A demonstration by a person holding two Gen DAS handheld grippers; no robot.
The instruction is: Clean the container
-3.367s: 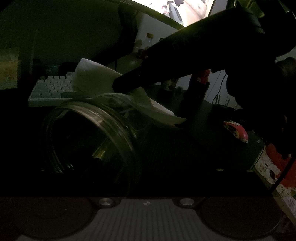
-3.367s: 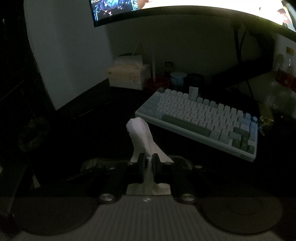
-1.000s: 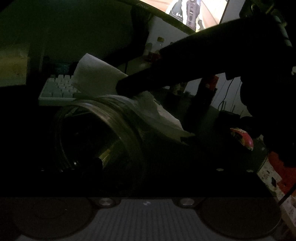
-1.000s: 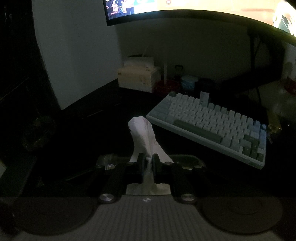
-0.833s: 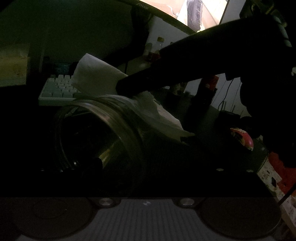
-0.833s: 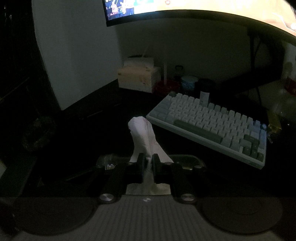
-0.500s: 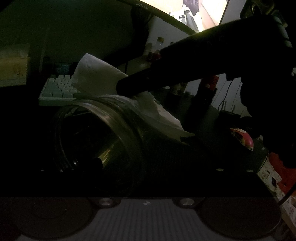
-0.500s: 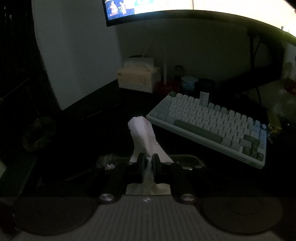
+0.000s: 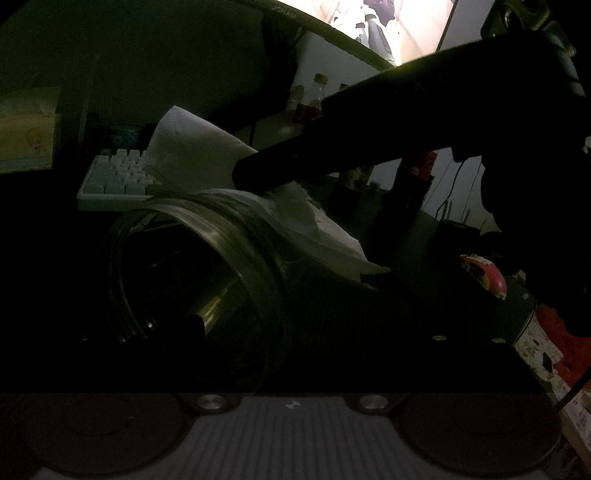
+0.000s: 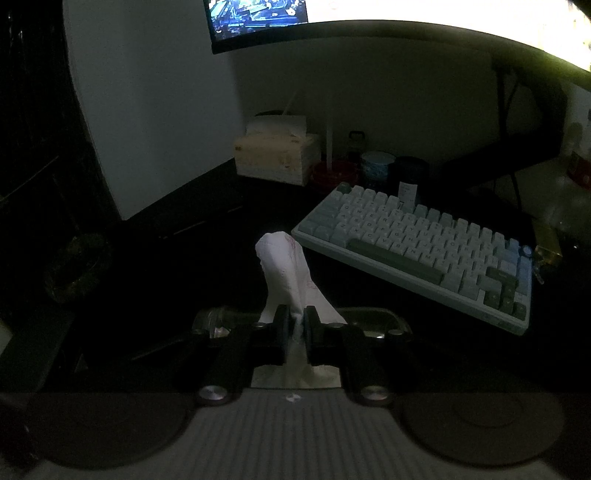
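Left wrist view: very dark. Clear glass jar (image 9: 192, 280) lies tilted on its side close to the camera, threaded mouth toward lower left, rim catching a little light. Left gripper's own fingers lost in shadow around the jar; cannot tell how far they stand apart or whether they grip it. A dark finger (image 9: 258, 173) of the right gripper reaches in from upper right, its tip pressing a white tissue (image 9: 199, 147) onto the top of the jar's outer wall. Tissue sticks up behind the tip and drapes down the jar's right side. Behind: end of a pale keyboard (image 9: 114, 177), bottles (image 9: 314, 96) under a lit monitor (image 9: 388, 26), a red-and-white round object (image 9: 484, 277) at right.

Right wrist view: right gripper (image 10: 296, 325) nearly closed, jaws pinching the white tissue (image 10: 284, 269) between them; tissue rises in a twisted peak above the jaws and spills out below them. Glass of the jar (image 10: 373, 317) shows just beneath and beside the fingers, only glints visible. Desk beyond: keyboard (image 10: 417, 247) to the right, tissue box (image 10: 277, 155) against the wall, small tubs (image 10: 376, 166) next to it, bright monitor (image 10: 258, 22) overhead, dark round object (image 10: 77, 266) at far left
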